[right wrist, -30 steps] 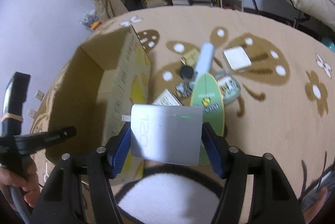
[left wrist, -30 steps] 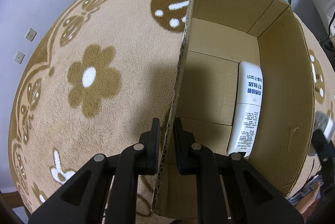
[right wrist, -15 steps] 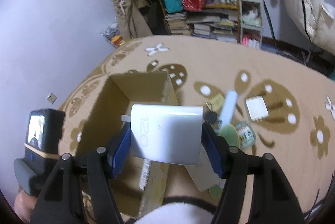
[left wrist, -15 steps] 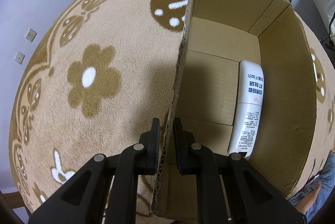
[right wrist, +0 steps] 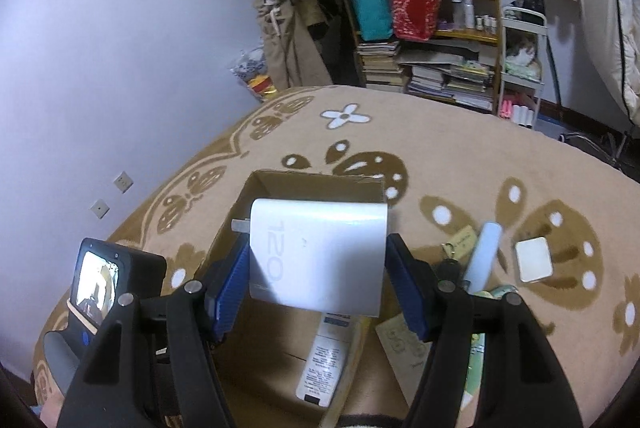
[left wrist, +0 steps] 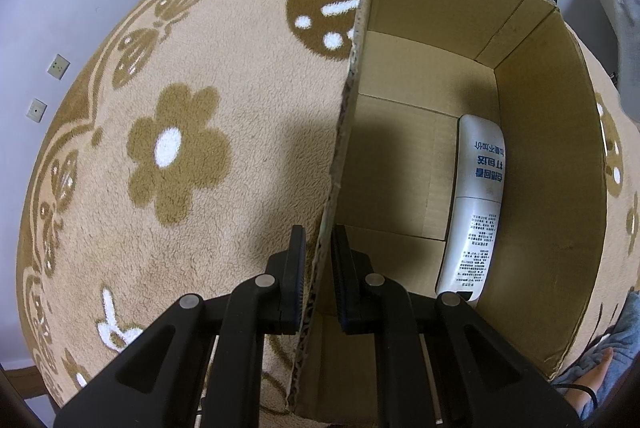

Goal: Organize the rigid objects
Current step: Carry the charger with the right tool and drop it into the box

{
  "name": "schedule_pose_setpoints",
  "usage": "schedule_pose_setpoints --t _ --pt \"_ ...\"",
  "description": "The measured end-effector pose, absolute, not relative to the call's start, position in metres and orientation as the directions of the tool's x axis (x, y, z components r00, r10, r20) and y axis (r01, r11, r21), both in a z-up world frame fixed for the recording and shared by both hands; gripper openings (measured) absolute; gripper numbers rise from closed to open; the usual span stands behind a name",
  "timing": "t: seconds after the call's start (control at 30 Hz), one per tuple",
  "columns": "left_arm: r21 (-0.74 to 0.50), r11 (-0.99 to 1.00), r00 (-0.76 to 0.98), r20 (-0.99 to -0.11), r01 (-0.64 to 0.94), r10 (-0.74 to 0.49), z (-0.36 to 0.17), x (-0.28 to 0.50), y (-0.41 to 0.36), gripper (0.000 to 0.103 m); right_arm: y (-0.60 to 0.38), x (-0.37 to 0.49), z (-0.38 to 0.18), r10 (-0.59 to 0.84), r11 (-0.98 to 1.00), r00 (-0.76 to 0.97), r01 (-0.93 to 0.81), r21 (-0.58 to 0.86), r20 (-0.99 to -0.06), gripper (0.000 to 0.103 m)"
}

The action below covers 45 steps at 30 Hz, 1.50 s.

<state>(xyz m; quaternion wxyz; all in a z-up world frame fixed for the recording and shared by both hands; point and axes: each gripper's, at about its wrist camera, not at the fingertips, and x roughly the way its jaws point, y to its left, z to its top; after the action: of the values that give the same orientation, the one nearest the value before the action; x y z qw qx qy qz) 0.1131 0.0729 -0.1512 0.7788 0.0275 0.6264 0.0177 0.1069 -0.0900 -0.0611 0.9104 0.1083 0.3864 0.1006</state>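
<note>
above the cardboard box (right wrist: 256, 308), right gripper (right wrist: 318, 278) clamped on white charger (right wrist: 316, 254) (left gripper (left wrist: 318, 260) pinching box wall, tube (left wrist: 474, 204) already inside); next move likely lower, then release.

Matt corrugated cardboard box (left wrist: 552, 212), fuzzy carpet (left wrist: 224, 76)
</note>
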Motion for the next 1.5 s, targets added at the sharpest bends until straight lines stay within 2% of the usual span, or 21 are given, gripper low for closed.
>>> schedule_pose_setpoints --t 0.33,0.67,1.2,1.33,1.37,1.4,1.5 --pt "0.065 0.998 0.214 -0.975 0.008 0.062 -0.152 0.114 0.074 0.013 -0.081 0.134 -0.082 0.348 0.922 0.631 -0.098 0.374 -0.693 0.07" --pt "0.057 0.998 0.21 -0.976 0.007 0.054 -0.153 0.115 0.075 0.013 -0.062 0.165 -0.109 0.321 0.943 0.54 -0.106 0.316 -0.778 0.071" --pt "0.046 0.999 0.209 -0.977 0.004 0.045 -0.154 0.118 0.079 0.013 -0.048 0.168 -0.112 0.259 0.966 0.53 -0.132 0.224 -0.808 0.071" --pt "0.046 0.999 0.208 -0.977 0.003 0.044 -0.154 0.119 0.079 0.013 -0.052 0.161 -0.103 0.275 0.961 0.565 -0.13 0.245 -0.778 0.071" --pt "0.048 0.999 0.212 -0.976 0.001 0.047 -0.153 0.118 0.08 0.013 -0.053 0.158 -0.098 0.266 0.963 0.576 -0.124 0.239 -0.773 0.074" --pt "0.042 0.999 0.215 -0.976 -0.002 0.041 -0.152 0.117 0.08 0.013 -0.055 0.155 -0.094 0.256 0.965 0.584 -0.113 0.235 -0.77 0.081" --pt "0.041 0.999 0.213 -0.976 -0.004 0.041 -0.152 0.117 0.081 0.013 -0.064 0.147 -0.083 0.226 0.971 0.609 -0.076 0.227 -0.76 0.094"
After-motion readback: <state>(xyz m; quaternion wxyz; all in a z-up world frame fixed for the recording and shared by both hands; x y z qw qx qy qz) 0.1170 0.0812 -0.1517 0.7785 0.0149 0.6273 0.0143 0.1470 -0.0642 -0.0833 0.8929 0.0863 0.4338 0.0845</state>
